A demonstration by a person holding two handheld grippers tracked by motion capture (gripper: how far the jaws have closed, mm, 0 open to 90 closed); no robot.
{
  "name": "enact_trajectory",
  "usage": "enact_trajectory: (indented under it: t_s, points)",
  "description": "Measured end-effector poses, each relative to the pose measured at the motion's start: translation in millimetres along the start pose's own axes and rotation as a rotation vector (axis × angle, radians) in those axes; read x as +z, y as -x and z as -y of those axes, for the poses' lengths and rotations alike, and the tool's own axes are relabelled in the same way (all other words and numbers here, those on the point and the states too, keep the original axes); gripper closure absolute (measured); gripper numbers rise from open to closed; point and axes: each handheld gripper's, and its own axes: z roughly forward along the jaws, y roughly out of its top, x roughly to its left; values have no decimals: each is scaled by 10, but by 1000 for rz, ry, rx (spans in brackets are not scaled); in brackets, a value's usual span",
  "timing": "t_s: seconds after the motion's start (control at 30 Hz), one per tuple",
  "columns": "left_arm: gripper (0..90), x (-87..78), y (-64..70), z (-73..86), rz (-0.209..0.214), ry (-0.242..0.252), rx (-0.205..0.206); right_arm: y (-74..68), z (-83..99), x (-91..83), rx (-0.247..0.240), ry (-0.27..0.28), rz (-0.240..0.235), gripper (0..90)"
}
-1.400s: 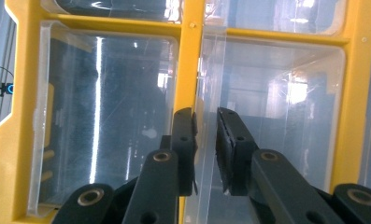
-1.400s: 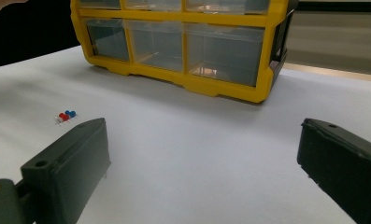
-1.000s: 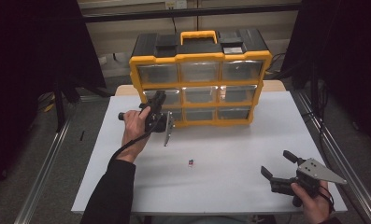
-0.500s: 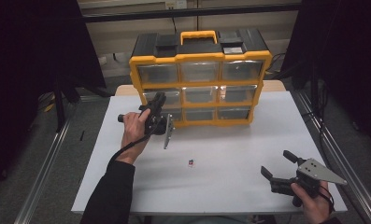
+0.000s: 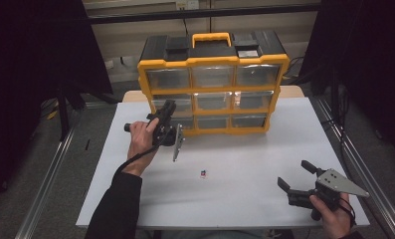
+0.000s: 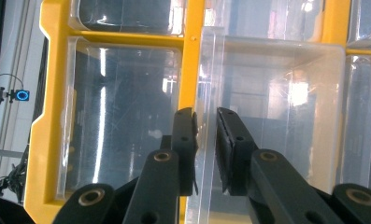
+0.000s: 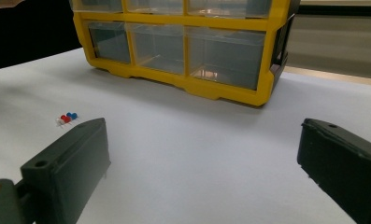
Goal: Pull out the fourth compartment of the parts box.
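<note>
— How many drawers [image 5: 212, 100] in the yellow organizer [image 5: 213, 85]?
— Nine, far side; left gripper [image 6: 205, 140] pinches one clear drawer's edge; right gripper [image 5: 295, 180] gapes, near right.
— Pins [image 7: 66, 118]?
— Three, mid-table [image 5: 245, 164].

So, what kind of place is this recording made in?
Probably a lab or test bench, not a home: a plain white table on a metal frame, dark curtains at both sides, and a yellow drawer organizer set out before the hand-held left gripper.
</note>
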Motion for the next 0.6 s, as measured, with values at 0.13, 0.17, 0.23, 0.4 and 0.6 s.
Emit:
enact_trajectory:
  t_s: [0.13, 0.17, 0.23, 0.4, 0.6]
  points:
    - [792, -17, 9, -16, -21, -3, 21, 3, 0, -8, -1, 0, -2, 20]
    - [793, -23, 4, -17, -21, -4, 24, 2, 0, -11, 3, -2, -2, 20]
    - [793, -39, 7, -15, -15, -10, 21, 2, 0, -11, 3, -2, -1, 20]
    - [793, -47, 17, -17, -21, 5, 2, 2, 0, -9, 1, -1, -2, 20]
    - [793, -79, 17, -20, -18, 12, 7, -5, 3, -1, 3, -5, -3, 20]
